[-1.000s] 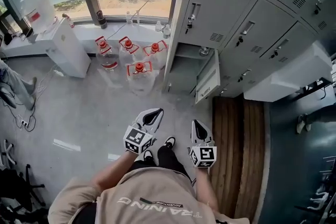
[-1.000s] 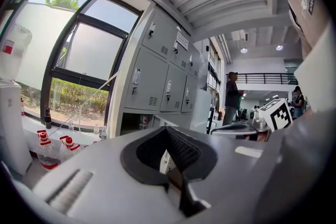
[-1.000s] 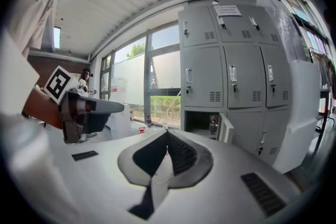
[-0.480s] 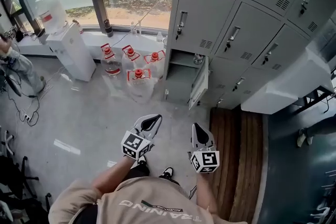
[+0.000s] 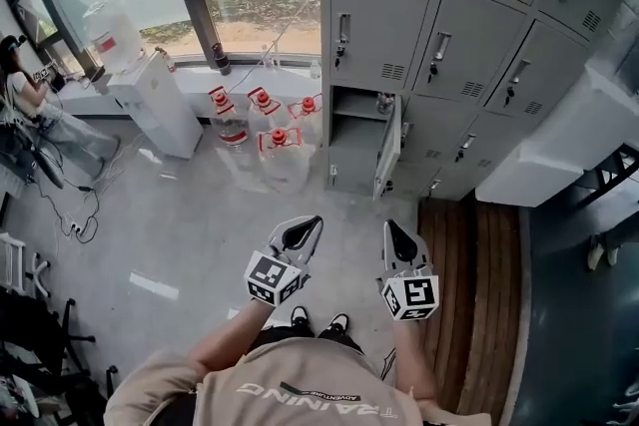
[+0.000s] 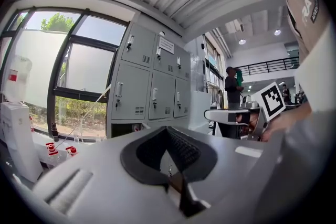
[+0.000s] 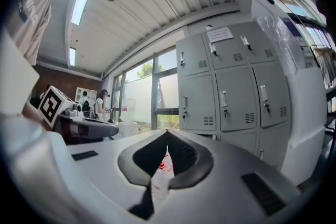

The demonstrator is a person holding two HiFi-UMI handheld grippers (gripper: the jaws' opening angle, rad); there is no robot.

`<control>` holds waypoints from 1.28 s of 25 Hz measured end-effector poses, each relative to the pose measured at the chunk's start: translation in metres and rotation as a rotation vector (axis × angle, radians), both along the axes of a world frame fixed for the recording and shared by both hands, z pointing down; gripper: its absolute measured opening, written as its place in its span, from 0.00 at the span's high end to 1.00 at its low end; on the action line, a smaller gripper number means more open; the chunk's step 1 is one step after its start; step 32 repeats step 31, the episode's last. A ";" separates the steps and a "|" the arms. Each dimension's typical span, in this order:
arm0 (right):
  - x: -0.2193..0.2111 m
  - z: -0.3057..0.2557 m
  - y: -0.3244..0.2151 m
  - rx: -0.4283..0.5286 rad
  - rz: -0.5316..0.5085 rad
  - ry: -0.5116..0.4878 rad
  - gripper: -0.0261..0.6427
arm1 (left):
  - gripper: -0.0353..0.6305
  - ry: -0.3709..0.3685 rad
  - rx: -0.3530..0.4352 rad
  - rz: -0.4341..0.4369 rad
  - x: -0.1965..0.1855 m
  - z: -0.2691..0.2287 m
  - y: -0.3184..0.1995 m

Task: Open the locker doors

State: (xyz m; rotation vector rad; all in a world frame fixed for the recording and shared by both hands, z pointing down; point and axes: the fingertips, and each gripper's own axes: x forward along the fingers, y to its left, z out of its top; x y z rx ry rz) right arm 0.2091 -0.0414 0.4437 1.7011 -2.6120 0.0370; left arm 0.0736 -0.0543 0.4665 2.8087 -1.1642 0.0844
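Steep look down from head height onto a grey floor [image 5: 200,214]. Across the top right, a bank of grey lockers [image 5: 439,25], most doors closed, each with a small handle and vent slots. In the bottom row, one locker door [image 5: 389,147] open, standing out from the right side of its compartment [image 5: 354,130].

Low in the head view, left tongs [image 5: 308,224] and right tongs [image 5: 391,228] side by side, pointing toward the lockers. Both closed tip to tip, with nothing gripped in either. Well apart from every locker, touching none. Open door ahead and roughly between the two, a little nearer the line of the right tongs.

Just left of the open compartment, a cluster of clear water jugs [image 5: 268,130] with red caps on the floor below a window [image 5: 265,5]. Further left, a white water dispenser [image 5: 160,100]. Right of the right tongs, a strip of wooden boards [image 5: 479,254] in front of the lockers. At the far left edge, a person [image 5: 30,100].
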 end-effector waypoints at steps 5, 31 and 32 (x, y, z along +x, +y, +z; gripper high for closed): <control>-0.013 -0.014 0.017 0.012 0.004 0.000 0.94 | 0.94 0.006 0.006 0.024 -0.006 -0.006 0.012; -0.021 -0.014 0.038 0.010 0.074 0.032 0.94 | 0.94 0.049 0.026 0.100 -0.005 -0.022 0.029; -0.021 -0.014 0.038 0.010 0.074 0.032 0.94 | 0.94 0.049 0.026 0.100 -0.005 -0.022 0.029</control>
